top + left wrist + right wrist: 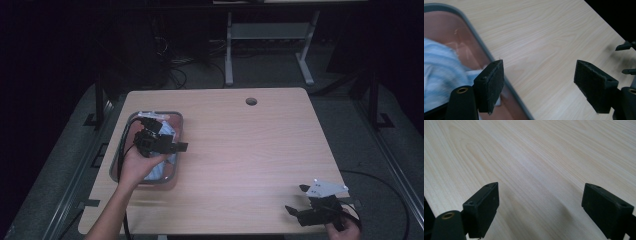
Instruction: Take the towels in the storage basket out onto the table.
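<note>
A: High view first. Where's the left gripper [176,147]?

B: Left-centre of the frame, over a grey-rimmed tray [176,120] with a reddish floor. The left hand [135,164] holds it from below. Jaws are spread, nothing between them.

A: What's in the tray?

B: A blue-and-white striped cloth [167,131], mostly hidden under the gripper in that view. The left gripper view shows it better: cloth [441,70] at the left edge of the frame, blurred, inside the tray [477,40]. The left jaw sits over the tray rim, the right jaw over bare table [544,37]. I can't tell if the left pad touches the cloth.

A: And the right gripper [295,200]?

B: Lower right of the high view, near the table's front edge, grey plate on top, well apart from the tray. Jaws released, wide. Its tips also show at the right edge of the left gripper view [625,58].

A: Right gripper view?

B: Two black jaws apart over pale wood grain [536,157]. Nothing between them.

A: Anything else around?

B: A round cable hole [251,101] at the upper centre of the table, and a white desk frame [267,37] on the dark floor behind.
</note>
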### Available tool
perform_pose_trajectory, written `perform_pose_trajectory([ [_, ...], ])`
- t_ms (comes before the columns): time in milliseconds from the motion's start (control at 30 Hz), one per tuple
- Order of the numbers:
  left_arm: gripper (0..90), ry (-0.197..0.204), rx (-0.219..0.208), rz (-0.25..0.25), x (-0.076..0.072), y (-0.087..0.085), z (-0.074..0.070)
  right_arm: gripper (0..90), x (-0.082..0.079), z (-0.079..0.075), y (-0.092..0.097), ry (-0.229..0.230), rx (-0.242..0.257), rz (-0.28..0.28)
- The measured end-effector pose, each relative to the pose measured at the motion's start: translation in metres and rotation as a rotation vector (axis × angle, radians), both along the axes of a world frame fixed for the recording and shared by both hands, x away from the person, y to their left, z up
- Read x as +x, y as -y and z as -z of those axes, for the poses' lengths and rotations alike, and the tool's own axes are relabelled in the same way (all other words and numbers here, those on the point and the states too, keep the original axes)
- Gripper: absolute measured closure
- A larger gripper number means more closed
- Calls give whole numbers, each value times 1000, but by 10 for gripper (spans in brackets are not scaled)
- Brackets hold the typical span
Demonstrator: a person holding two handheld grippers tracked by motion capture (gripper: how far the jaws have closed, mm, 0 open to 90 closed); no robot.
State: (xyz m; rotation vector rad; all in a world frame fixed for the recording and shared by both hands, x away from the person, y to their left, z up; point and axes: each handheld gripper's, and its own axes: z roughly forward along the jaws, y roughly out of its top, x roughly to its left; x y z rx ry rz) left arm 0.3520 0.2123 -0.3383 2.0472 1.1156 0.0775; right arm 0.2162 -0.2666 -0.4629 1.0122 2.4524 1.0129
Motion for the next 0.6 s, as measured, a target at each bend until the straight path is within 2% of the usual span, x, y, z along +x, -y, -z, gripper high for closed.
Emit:
perform_pose_trajectory([
  [300,242,4,-2,-56,3,-24,-2,138,0,0,0,5,-4,-3],
  [533,243,-9,-1,-105,7,-40,4,138,-1,0,-1,7,-5,-7],
  [600,242,-16,13,-114,9,-44,6,138,-1,0,-1,7,-7,-6],
])
